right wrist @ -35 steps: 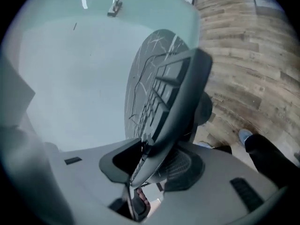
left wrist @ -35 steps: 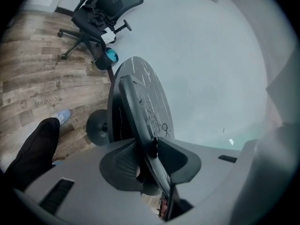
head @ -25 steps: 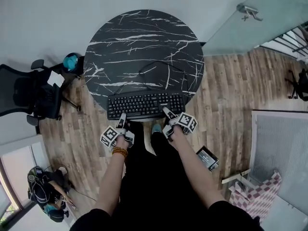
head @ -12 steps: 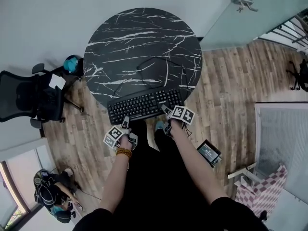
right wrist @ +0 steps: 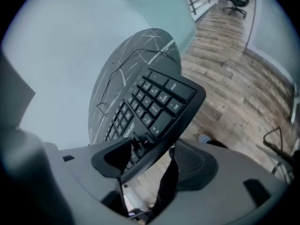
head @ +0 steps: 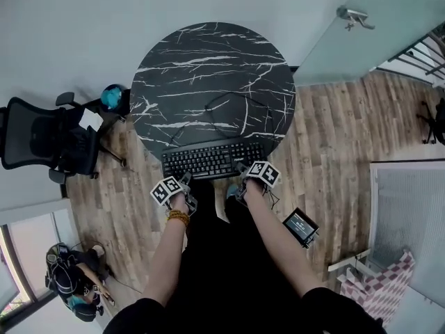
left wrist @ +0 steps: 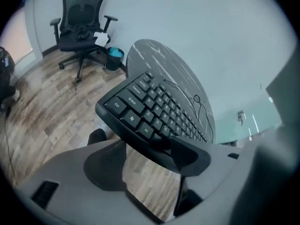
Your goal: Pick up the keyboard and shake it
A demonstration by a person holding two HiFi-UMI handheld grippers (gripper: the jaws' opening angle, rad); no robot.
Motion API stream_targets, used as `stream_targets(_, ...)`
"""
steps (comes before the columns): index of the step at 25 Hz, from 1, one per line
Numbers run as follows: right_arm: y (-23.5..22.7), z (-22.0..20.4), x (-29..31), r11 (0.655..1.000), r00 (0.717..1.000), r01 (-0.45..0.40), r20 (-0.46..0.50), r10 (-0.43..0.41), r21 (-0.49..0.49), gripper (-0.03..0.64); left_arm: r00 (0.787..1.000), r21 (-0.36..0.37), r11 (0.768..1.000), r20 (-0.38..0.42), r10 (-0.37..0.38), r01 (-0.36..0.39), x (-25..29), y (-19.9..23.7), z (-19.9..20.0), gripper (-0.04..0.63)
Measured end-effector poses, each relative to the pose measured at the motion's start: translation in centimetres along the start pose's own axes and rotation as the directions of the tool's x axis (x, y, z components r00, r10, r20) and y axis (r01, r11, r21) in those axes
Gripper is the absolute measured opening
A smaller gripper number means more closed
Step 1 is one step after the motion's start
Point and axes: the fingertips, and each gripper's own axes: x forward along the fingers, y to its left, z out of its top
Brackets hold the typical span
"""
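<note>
Keyboard (head: 212, 160) lies at the desk's (head: 208, 68) near edge, front rim between the jaws, just opened wide, of the left gripper (head: 185, 180) and right gripper (head: 242, 168); back both straight off together so it isn't dragged.

The keyboard (head: 212, 160) lies on the table's (head: 208, 61) near edge, with its cable (head: 231, 94) looping behind it on the tabletop. A chair (head: 49, 141) stands left of the table, with a bin (head: 112, 97) between them. A small device (head: 300, 226) lies on the floor to the right.
</note>
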Motion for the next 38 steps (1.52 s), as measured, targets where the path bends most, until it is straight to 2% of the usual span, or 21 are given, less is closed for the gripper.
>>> stream_targets(2,0.1,-0.3,0.3,0.996,0.999,-0.043,-0.006,0.044,0.073,0.275,1.0,-0.014,1.0,0.024,0.013,-0.012,0.0,0.2,0.0,0.285)
stream_targets(3,0.1,-0.3,0.5,0.995,0.998,-0.061,-0.013,0.062,0.077,0.275,1.0,-0.038,0.999,0.02,0.011,-0.01,0.3,0.3,-0.2,0.285)
stream_targets(5,0.3,-0.1,0.9,0.997,0.996,-0.08,-0.041,0.08,0.013,0.275,1.0,-0.057,0.998,0.003,-0.002,0.002,0.9,0.2,-0.3,0.285)
stream_targets(6,0.5,0.0,1.0,0.996,0.994,-0.088,-0.063,0.086,-0.031,0.275,1.0,-0.029,1.0,-0.003,-0.006,0.006,1.0,-0.1,-0.2,0.285)
stream_targets(9,1.0,0.1,1.0,0.984,0.988,-0.117,-0.117,0.102,-0.131,0.275,1.0,0.137,0.991,-0.019,-0.009,0.012,0.9,-1.7,0.6,0.284)
stream_targets(10,1.0,-0.1,0.8,0.98,0.986,-0.126,-0.123,0.108,-0.154,0.275,1.0,0.165,0.986,-0.023,-0.016,0.02,0.8,-2.1,0.5,0.284)
stream_targets(12,1.0,-0.6,0.0,0.97,0.985,-0.137,-0.126,0.113,-0.202,0.275,0.999,0.166,0.985,-0.026,-0.036,0.04,0.7,-2.4,-0.4,0.284)
stream_targets(14,1.7,-1.2,-0.5,0.943,0.986,-0.137,-0.135,0.1,-0.303,0.275,0.999,0.182,0.982,-0.022,-0.039,0.042,0.6,-2.5,-1.0,0.284)
stream_targets(17,2.3,-1.7,-0.4,0.875,0.988,-0.102,-0.151,0.033,-0.474,0.275,0.999,0.247,0.968,-0.005,-0.041,0.041,0.7,-3.1,-1.3,0.282)
stream_targets(21,3.3,-0.7,-0.8,0.824,0.99,-0.07,-0.144,-0.014,-0.562,0.275,0.999,0.28,0.959,-0.002,-0.054,0.053,1.2,-3.8,-0.9,0.276)
stream_targets(26,5.6,1.1,-0.4,0.733,0.993,-0.075,-0.116,-0.005,-0.676,0.275,0.999,0.323,0.945,-0.002,-0.045,0.043,1.2,-3.6,-0.1,0.275)
stream_targets(29,6.0,0.8,-1.2,0.72,0.995,-0.09,-0.1,0.029,-0.688,0.275,0.999,0.352,0.936,0.012,-0.034,0.028,-0.2,-3.1,-0.8,0.275)
stream_targets(32,8.0,1.6,-2.8,0.705,0.992,-0.095,-0.012,0.122,-0.703,0.258,0.995,0.378,0.926,0.087,-0.044,0.008,-2.3,-3.8,-0.1,0.267)
stream_targets(33,9.1,1.9,-3.6,0.686,0.987,-0.087,0.032,0.158,-0.723,0.226,0.991,0.399,0.917,0.124,-0.054,0.0,-3.2,-4.4,0.5,0.253)
stream_targets(35,11.5,2.2,-5.7,0.625,0.963,-0.062,0.118,0.242,-0.778,0.145,0.975,0.464,0.886,0.203,-0.091,-0.014,-5.4,-6.6,1.5,0.222)
stream_targets(37,14.7,2.5,-8.3,0.546,0.92,-0.032,0.189,0.343,-0.837,0.11,0.944,0.563,0.826,0.284,-0.169,-0.021,-7.9,-10.3,3.0,0.185)
stream_targets(38,16.6,2.7,-9.7,0.507,0.893,-0.014,0.217,0.394,-0.862,0.1,0.919,0.62,0.784,0.321,-0.227,-0.022,-9.2,-12.7,3.9,0.155)
